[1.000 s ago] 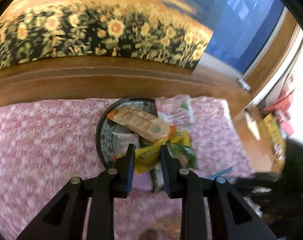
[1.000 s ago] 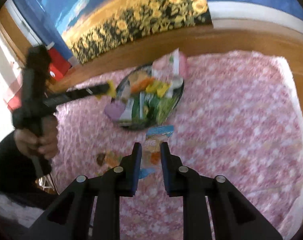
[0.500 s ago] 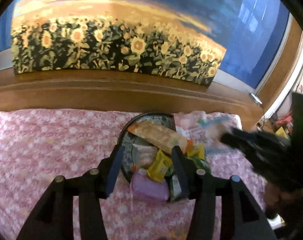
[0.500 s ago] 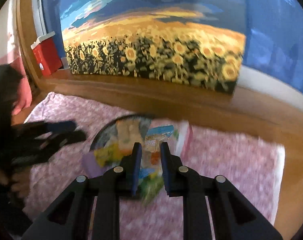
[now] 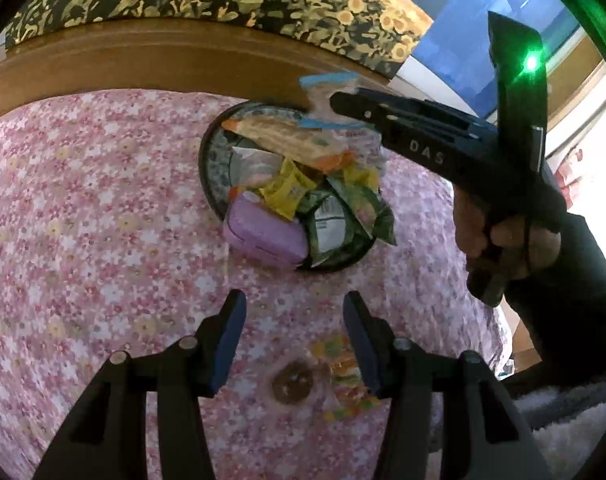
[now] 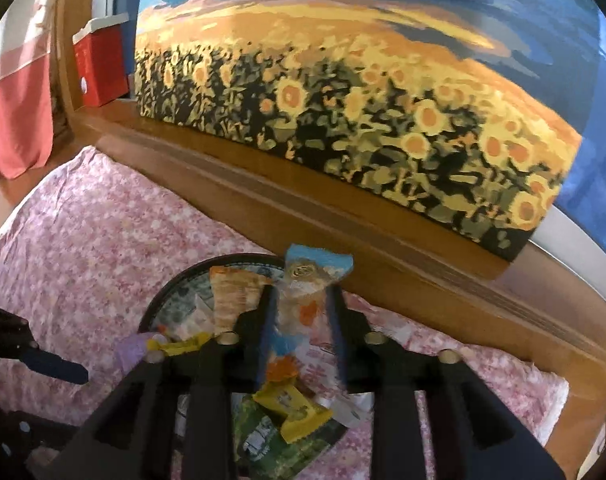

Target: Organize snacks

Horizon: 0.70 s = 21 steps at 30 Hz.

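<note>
A pink floral cloth point(image 5: 83, 200) covers the bed. On it, toward 12 o'clock in the left wrist view, a dark round plate point(image 5: 211, 152) is heaped with snack packets, a purple pouch point(image 5: 265, 234) at its 7 o'clock edge. Above it the right gripper point(image 6: 301, 312) pinches a blue-topped clear snack packet point(image 6: 317, 266) between its fingers. The left gripper point(image 5: 293, 334) hangs wide apart, holding nothing, a clear cookie packet point(image 5: 295, 384) lying under it.

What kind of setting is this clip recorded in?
Most likely a home room, not a lab: a pink floral cloth covers the surface, a sunflower painting leans on a wooden ledge behind it, and a plate is piled with snack packets.
</note>
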Motion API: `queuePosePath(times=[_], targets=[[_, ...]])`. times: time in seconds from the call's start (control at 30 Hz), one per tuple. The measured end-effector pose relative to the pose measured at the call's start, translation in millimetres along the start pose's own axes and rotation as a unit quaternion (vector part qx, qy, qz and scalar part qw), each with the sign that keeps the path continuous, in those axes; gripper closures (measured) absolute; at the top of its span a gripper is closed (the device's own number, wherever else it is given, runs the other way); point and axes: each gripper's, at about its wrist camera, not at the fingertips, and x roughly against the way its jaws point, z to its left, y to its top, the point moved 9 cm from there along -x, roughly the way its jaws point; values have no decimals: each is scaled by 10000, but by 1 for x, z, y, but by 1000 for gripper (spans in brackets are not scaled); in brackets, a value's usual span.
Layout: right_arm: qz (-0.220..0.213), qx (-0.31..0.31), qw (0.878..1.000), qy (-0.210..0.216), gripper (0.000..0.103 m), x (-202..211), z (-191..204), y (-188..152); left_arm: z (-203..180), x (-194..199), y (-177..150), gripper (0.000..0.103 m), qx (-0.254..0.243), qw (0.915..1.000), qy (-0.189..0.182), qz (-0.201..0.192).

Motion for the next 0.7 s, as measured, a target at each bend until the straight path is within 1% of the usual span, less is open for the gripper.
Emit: queuePosePath(times=[0.07,0.17,0.27,0.4,0.47,0.53,0.57,0.6,0.63,0.67,0.7], targets=[[27,-10,10000,-18,59,0,0,-1,4,0,-5,49,22,10000,79,55],[-39,-255,9997,-51,55,11,-7,-7,8,-4,-13,49,-112,9992,289,235],[-16,-631,9980,-31,54,28,-14,-22,5,-3,-29,49,-247,9987,252,378],[81,-874,9961,94,54,53,-7,-46,5,-4,-42,49,-265,9984,191,457],[189,-981,9943,373,54,66,5,-61,6,-5,-44,50,-251,9986,150,446],[384,-1098,9899,806,54,74,22,-77,6,-6,-45,51,-316,9983,195,444],[563,-1152,9856,1105,54,73,34,-87,5,-7,-45,54,-385,9980,248,437],[884,-1219,9779,1453,54,69,46,-101,4,-7,-46,55,-478,9975,302,416],[1175,-1266,9711,1648,54,63,55,-112,3,-9,-43,55,-536,9972,326,404],[1535,-1347,9630,1761,54,56,63,-126,1,-9,-45,55,-611,9967,346,397],[1762,-1440,9563,1834,54,52,68,-136,-1,-9,-46,55,-660,9964,367,398]])
